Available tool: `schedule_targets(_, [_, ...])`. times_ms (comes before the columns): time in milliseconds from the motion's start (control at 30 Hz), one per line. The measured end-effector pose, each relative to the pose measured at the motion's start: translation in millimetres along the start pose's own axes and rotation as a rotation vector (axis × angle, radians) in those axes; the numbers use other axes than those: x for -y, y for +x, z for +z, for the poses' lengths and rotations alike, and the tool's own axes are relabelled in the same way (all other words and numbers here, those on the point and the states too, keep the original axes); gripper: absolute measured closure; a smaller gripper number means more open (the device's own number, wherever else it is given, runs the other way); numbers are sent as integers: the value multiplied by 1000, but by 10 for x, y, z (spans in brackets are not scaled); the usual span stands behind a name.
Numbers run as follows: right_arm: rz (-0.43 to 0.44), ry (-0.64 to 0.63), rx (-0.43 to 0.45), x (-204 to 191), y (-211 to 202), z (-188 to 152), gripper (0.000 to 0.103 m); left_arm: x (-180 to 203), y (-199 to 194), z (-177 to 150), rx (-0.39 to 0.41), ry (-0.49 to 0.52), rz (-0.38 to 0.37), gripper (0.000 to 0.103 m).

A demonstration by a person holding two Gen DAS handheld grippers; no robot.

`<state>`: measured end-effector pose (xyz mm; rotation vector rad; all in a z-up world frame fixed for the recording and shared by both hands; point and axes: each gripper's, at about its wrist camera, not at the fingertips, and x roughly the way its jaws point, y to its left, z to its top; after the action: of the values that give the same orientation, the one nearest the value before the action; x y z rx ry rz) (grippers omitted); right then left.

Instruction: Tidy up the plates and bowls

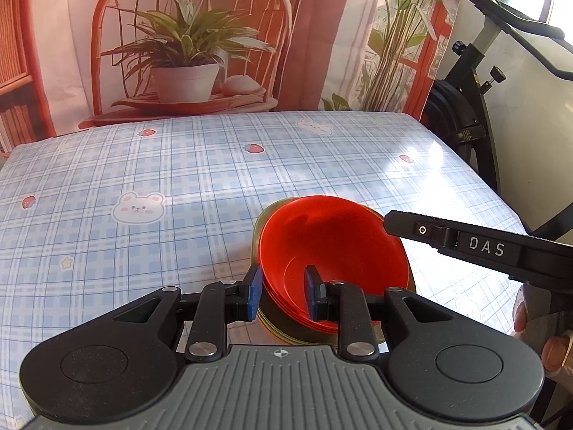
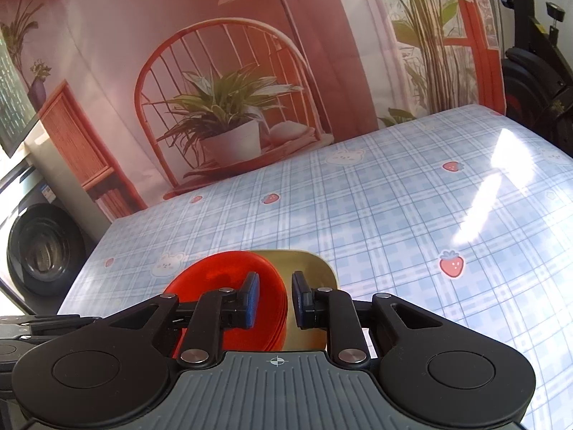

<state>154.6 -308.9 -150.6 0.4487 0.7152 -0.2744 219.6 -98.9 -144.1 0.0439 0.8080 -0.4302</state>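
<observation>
A stack of red bowls (image 1: 333, 240) sits on a stack of yellow-green plates (image 1: 283, 335) at the near right of the table. My left gripper (image 1: 284, 295) straddles the stack's near-left wall, one blue pad outside and one inside, shut on it. The right gripper's black finger (image 1: 422, 230) reaches to the bowls' right rim. In the right wrist view, the right gripper (image 2: 275, 299) straddles the rim of the red bowls (image 2: 222, 272). Its left pad is inside, and a thin gap shows between its right pad and the rim, so it is open. The plates (image 2: 317, 268) show beyond.
The table (image 1: 179, 165) wears a blue plaid cloth with bears and strawberries. A printed backdrop of a chair and plant hangs behind it. An exercise bike (image 1: 476, 82) stands past the right edge, and a washing machine (image 2: 39, 247) past the left. Fingers of a hand (image 1: 555, 353) hold the right gripper.
</observation>
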Motion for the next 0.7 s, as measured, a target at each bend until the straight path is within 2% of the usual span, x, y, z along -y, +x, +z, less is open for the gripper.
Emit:
schedule_targets(167, [-18,-31,37,-100,-195,120,79,21,-271,97,75,16,17,76])
schedule_targets(267, [-21,-53,61,-195,-336,189,76,21,-453,138,118,20,34,62])
schedule_targets(433, [-32,-101,109,-420,-634,321,71,-7,-846,199,200,11,56,58])
schedule_targets(500, [-34,-118,127,-511,-765,372,70,-8,-1014,211,227,17,73,51])
schedule_targets(633, [-23,-163,175,-743,-1070,479,56,27,-1404,234,303,51,123,41])
schedule_targets(700, [-13,-186,198,-860,-1218,516,48,30,-1623,242,345,51,132,30])
